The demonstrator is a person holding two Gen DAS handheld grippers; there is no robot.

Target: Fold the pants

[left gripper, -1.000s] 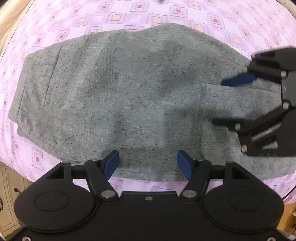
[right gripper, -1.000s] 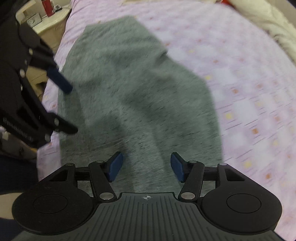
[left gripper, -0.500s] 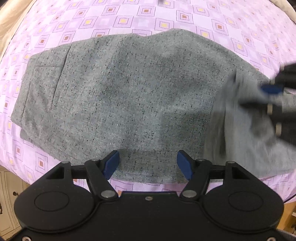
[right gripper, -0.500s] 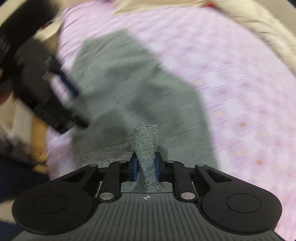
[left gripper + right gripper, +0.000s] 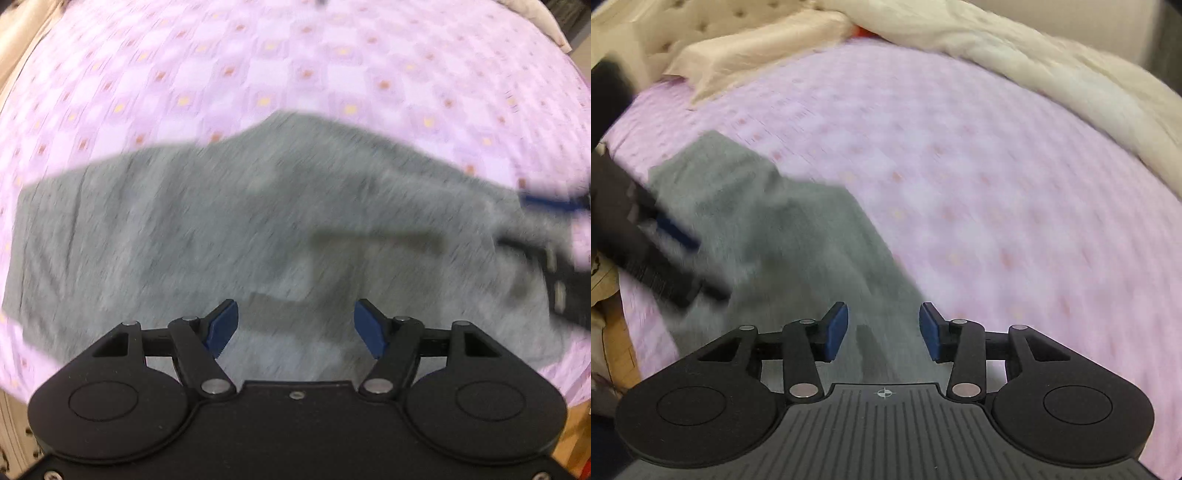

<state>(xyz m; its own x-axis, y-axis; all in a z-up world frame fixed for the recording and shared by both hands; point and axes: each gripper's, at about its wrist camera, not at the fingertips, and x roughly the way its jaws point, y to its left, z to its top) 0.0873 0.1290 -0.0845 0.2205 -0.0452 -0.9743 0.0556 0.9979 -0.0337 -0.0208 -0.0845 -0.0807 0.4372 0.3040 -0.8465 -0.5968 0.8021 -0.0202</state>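
Near the bed's front edge: the grey pants (image 5: 229, 229) lie spread flat on the pink patterned sheet (image 5: 295, 66), long side running along that edge, well short of the far side.
Why there: the near edge keeps the cloth within reach of both hand-held tools, a judgement from how close both cameras sit to it.
Left gripper (image 5: 295, 328): hangs over the pants' near hem, pointing steeply down; its blue pads (image 5: 221, 326) stand wide apart with nothing between them, only cloth below.
Right gripper (image 5: 882, 330): its jaws are opening; the blue pads (image 5: 836, 328) are apart and no fabric sits between them, the pants' end lying underneath.
Why empty: with neither tool clamped on cloth, the pants rest on their own, which suggests a pause between folds rather than a carry.
Right end of the pants: the left wrist view shows a darker straight band and a doubled layer there, likely a flap laid over; blur hides its exact edges.
Look of the pants: heathered grey knit, soft and limp, mostly smooth with shallow creases; outline uneven, wider in the middle.
Far side of the bed: a cream duvet (image 5: 1052, 70) and pillow (image 5: 753, 48) sit bunched at the far edge and corner, well apart from the pants.
Progress: partly folded at most, in this judgement.
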